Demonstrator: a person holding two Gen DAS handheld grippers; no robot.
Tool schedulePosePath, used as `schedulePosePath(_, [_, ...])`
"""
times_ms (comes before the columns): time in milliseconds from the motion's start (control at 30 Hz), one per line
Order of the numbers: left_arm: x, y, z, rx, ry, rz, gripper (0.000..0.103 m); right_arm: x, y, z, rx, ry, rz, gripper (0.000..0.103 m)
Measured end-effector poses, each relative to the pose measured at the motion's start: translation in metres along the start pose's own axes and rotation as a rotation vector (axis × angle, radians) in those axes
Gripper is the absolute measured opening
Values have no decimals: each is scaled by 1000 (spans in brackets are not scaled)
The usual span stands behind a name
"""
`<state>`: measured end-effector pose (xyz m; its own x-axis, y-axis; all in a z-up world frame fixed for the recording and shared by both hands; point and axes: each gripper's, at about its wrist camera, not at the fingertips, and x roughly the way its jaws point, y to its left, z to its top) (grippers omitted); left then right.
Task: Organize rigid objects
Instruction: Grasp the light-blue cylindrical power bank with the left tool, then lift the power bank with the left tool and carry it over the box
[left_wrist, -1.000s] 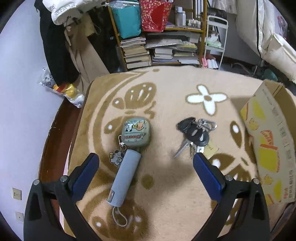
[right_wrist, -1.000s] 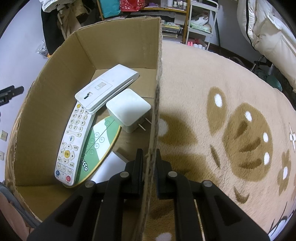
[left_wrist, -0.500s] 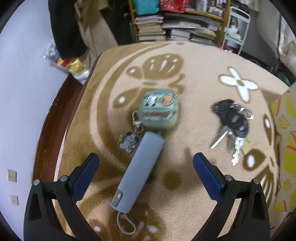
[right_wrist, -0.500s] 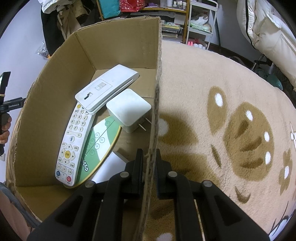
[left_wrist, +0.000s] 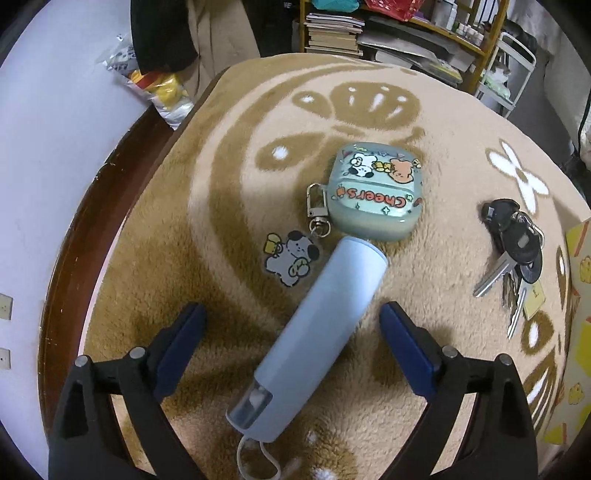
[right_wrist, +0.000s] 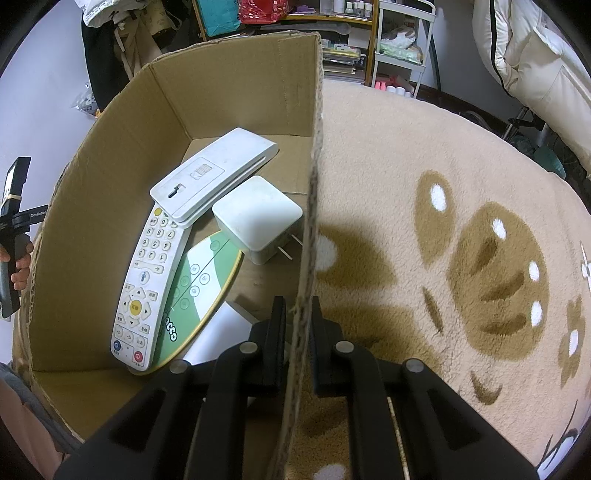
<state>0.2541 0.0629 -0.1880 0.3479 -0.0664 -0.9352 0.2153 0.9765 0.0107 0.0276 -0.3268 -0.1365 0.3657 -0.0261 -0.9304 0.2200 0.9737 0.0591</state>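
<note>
Your left gripper is spread wide w/ nothing held, the blue cylinder lying angled between the jaws, probably your next pick; earbud case sits just past its far end, keys right of the right jaw. Your right gripper is pinched on the cardboard box wall, likely steadying it; remotes & charger are inside, left of the jaws.

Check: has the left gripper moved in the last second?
Yes. The left gripper has closed in on the blue tube, now between its open jaws. The keys have slid toward the right edge, and the bookshelf toward the top.
</note>
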Motion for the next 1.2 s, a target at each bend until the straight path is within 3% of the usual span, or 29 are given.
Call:
schedulePosePath(67, [-2,-3,-2,9,-22,1,89,0,0,0,1,0,2,12])
schedulePosePath(133, [-5,-3,-4,5,-54,7,53,0,-1,0,1,0,3,12])
schedulePosePath(200, [-3,-6,-5,14,-46,41,46,0,-2,0,2,0,6,12])
schedulePosePath(333, [-6,0,-2,-18,-30,-3,33,1,-3,-1,1,-1,7,12])
schedulePosePath(467, [-10,8,-1,-44,-27,-17,28,1,-4,-1,1,-2,9,12])
schedulePosePath(667, [-26,-9,-4,35,-44,4,27,1,-4,-1,1,-2,9,12])
schedulePosePath(1067, [-104,-54,-15,107,-221,-53,26,2,-4,-1,-2,-1,7,12])
schedulePosePath(1200, [-120,-66,-21,119,-237,-12,26,2,-3,-1,-1,-1,7,12])
